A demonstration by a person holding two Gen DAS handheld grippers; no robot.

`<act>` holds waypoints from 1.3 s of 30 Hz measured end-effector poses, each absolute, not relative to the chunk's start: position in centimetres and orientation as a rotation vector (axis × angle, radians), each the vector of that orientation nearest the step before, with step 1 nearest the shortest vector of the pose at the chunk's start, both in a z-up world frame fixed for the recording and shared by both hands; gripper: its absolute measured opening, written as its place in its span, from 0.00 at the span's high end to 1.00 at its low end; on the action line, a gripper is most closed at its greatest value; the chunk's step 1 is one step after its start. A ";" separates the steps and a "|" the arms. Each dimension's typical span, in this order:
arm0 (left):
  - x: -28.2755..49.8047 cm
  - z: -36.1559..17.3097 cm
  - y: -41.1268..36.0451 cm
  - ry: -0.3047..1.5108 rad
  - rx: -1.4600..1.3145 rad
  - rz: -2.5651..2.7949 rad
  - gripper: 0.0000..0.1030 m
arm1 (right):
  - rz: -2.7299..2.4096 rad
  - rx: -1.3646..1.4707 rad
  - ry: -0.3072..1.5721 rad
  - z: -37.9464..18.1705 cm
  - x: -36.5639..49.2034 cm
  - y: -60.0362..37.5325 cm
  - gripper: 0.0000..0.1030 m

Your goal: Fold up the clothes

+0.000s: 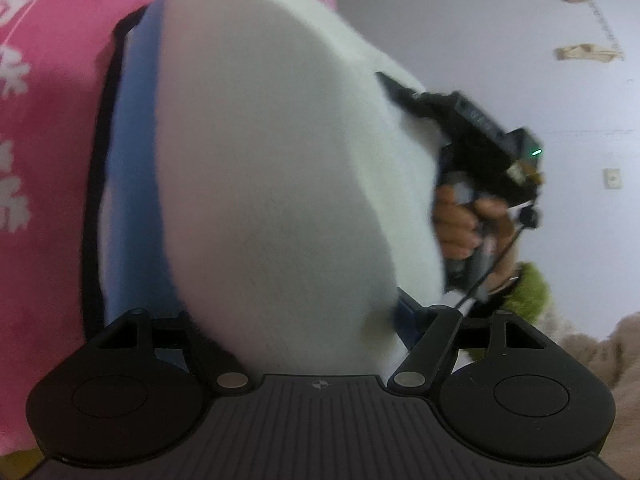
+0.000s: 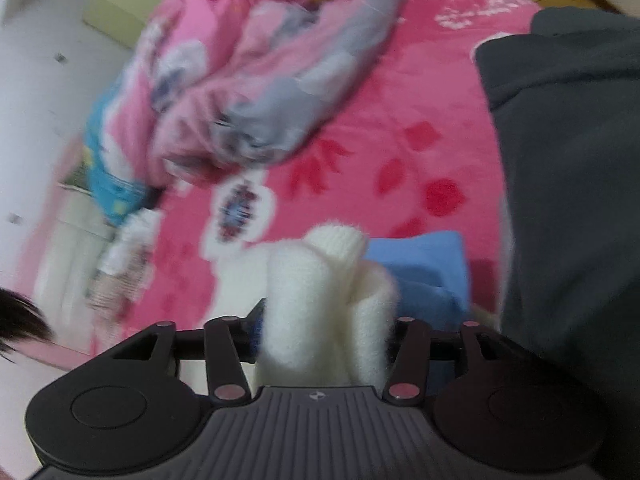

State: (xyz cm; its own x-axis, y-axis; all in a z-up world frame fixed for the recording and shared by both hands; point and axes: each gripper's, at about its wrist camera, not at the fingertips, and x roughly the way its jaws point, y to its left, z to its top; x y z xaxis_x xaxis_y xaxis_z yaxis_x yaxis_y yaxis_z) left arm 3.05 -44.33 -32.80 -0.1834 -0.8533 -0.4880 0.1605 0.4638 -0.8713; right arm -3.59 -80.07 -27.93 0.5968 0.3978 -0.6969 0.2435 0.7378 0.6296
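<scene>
A white fluffy knit garment (image 1: 272, 184) fills the left wrist view, caught between the fingers of my left gripper (image 1: 260, 152). Its left finger, a blue pad (image 1: 132, 168) with a black edge, lies against the cloth, and the other finger is hidden behind it. In the right wrist view a folded bunch of the same white garment (image 2: 320, 296) stands up out of my right gripper (image 2: 328, 288), packed between the jaws with the fingertips covered. From the left wrist view the right gripper (image 1: 404, 92) shows at the garment's right edge, gripped by a hand (image 1: 460, 220).
A pink flowered bedspread (image 2: 360, 140) lies under everything. A crumpled pink and grey quilt (image 2: 260, 80) sits further back. Dark grey cloth (image 2: 560, 200) fills the right side, with a light blue piece (image 2: 424, 272) beside the white bunch. A white wall (image 1: 480, 40) and beige fabric (image 1: 592, 360) show on the right.
</scene>
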 end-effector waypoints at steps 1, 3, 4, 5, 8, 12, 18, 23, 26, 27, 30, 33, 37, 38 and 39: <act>2.9 -32.8 -43.9 1.485 -0.649 -1.031 0.29 | 0.095 0.749 0.962 -27.7 -3.6 -80.1 0.47; 2.8 -32.4 -43.4 1.482 -0.647 -1.035 0.28 | 0.082 0.688 0.973 -26.5 -3.9 -79.9 0.45; 2.7 -32.1 -43.2 1.483 -0.645 -1.028 0.28 | 0.066 0.642 0.977 -25.6 -4.2 -79.7 0.44; 2.5 -31.8 -42.8 1.484 -0.644 -1.020 0.28 | 0.051 0.597 0.981 -24.7 -4.5 -79.5 0.44; 1.9 -31.1 -42.0 1.488 -0.648 -0.991 0.26 | -0.009 0.474 0.966 -21.5 -6.3 -79.3 0.44; 0.8 -29.6 -41.0 1.459 -0.615 -0.952 0.18 | -0.050 0.393 0.911 -16.9 -9.9 -78.0 0.50; -0.6 -28.7 -39.0 1.473 -0.607 -0.889 0.18 | 0.104 0.283 0.992 -16.7 -13.2 -71.1 0.69; -1.4 -24.9 -35.4 1.439 -0.496 -0.795 0.20 | -0.031 0.169 1.104 -22.7 -14.6 -70.0 0.73; -1.7 -21.5 -33.2 1.355 -0.397 -0.770 0.20 | -0.061 0.139 1.025 -20.1 -15.9 -69.6 0.75; -2.1 -20.1 -33.1 1.318 -0.354 -0.777 0.21 | -0.057 0.118 0.986 -18.8 -16.6 -69.3 0.75; -2.7 -17.2 -36.8 1.227 -0.223 -0.842 0.25 | -0.001 0.061 0.938 -16.5 -18.4 -68.0 0.75; -3.5 -16.8 -42.0 1.175 -0.084 -0.944 0.28 | 0.008 -0.007 0.996 -18.7 -18.6 -67.0 0.79; -5.2 -19.8 -46.3 1.181 0.132 -0.985 0.29 | -0.040 -0.063 1.123 -24.4 -17.7 -66.8 0.84; -5.5 -20.5 -46.6 1.197 0.165 -0.995 0.31 | -0.052 -0.038 1.143 -25.9 -17.6 -67.2 0.84; -6.0 -20.9 -46.9 1.199 0.201 -1.008 0.31 | -0.066 -0.010 1.159 -26.6 -17.4 -67.6 0.84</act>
State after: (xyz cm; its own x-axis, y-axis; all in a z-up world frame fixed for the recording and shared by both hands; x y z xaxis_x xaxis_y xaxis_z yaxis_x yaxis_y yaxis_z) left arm -5.96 -46.89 -20.93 0.0076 -0.5409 -0.8411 0.7359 0.5725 -0.3615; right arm -17.42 -67.58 -26.64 0.3990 -0.0574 -0.9152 0.0475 0.9980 -0.0419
